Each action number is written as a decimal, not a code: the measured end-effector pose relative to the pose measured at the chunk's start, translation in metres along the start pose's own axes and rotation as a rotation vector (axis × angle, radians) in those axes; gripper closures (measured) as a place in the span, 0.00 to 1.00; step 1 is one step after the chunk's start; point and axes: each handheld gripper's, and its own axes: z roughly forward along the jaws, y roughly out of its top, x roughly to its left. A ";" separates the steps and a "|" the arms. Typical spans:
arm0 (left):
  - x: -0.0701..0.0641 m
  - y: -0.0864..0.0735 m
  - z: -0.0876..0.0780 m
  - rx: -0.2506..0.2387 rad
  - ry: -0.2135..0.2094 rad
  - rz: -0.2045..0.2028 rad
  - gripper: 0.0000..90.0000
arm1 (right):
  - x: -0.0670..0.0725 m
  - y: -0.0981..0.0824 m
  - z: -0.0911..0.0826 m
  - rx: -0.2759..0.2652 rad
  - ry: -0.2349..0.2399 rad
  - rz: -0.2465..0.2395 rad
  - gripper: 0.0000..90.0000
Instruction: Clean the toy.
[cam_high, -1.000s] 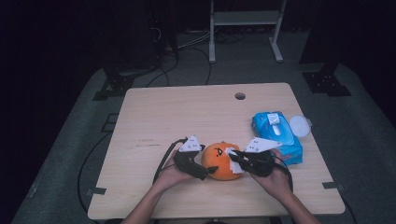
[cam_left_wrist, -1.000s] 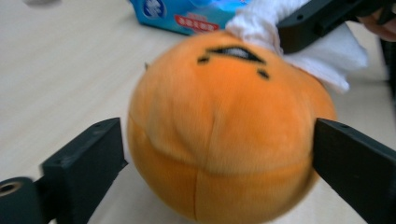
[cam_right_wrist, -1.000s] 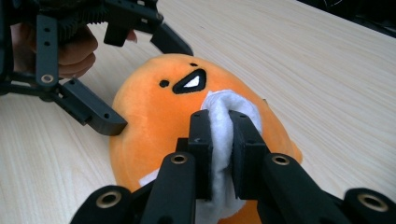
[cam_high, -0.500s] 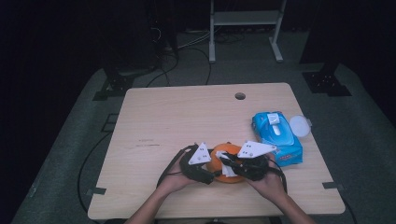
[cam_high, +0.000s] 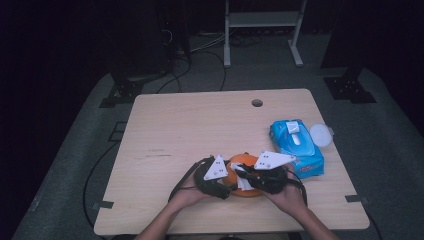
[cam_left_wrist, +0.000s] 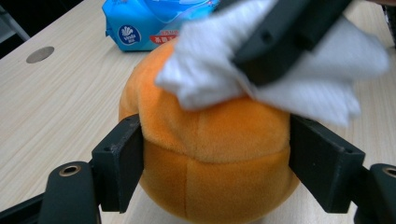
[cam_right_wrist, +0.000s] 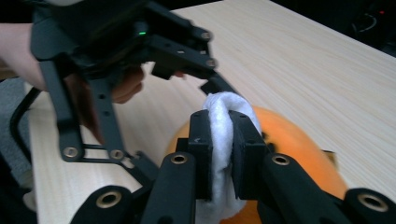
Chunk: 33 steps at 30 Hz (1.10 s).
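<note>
We clamp the orange plush (cam_left_wrist: 210, 154) near the table's (cam_high: 190, 125) front edge with our left gripper (cam_left_wrist: 215, 172), jaws just closed on its sides. Our right gripper (cam_right_wrist: 222, 140) pinches a white wipe (cam_right_wrist: 223, 135) against its top.

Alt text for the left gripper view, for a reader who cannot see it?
The left claw grips an orange plush ball between its black jaws on a wooden table. The right claw presses a white wipe onto the ball's top; a blue wipes pack lies behind.
</note>
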 end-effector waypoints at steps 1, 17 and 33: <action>0.002 -0.003 0.000 0.001 -0.008 -0.015 0.26 | -0.007 -0.003 -0.003 0.010 -0.048 0.004 0.88; -0.003 -0.005 0.001 0.006 0.016 0.054 0.26 | -0.015 -0.006 -0.004 0.022 -0.075 0.042 0.88; 0.010 -0.012 -0.001 0.023 -0.015 -0.072 0.26 | -0.007 -0.007 0.001 0.029 -0.047 0.026 0.88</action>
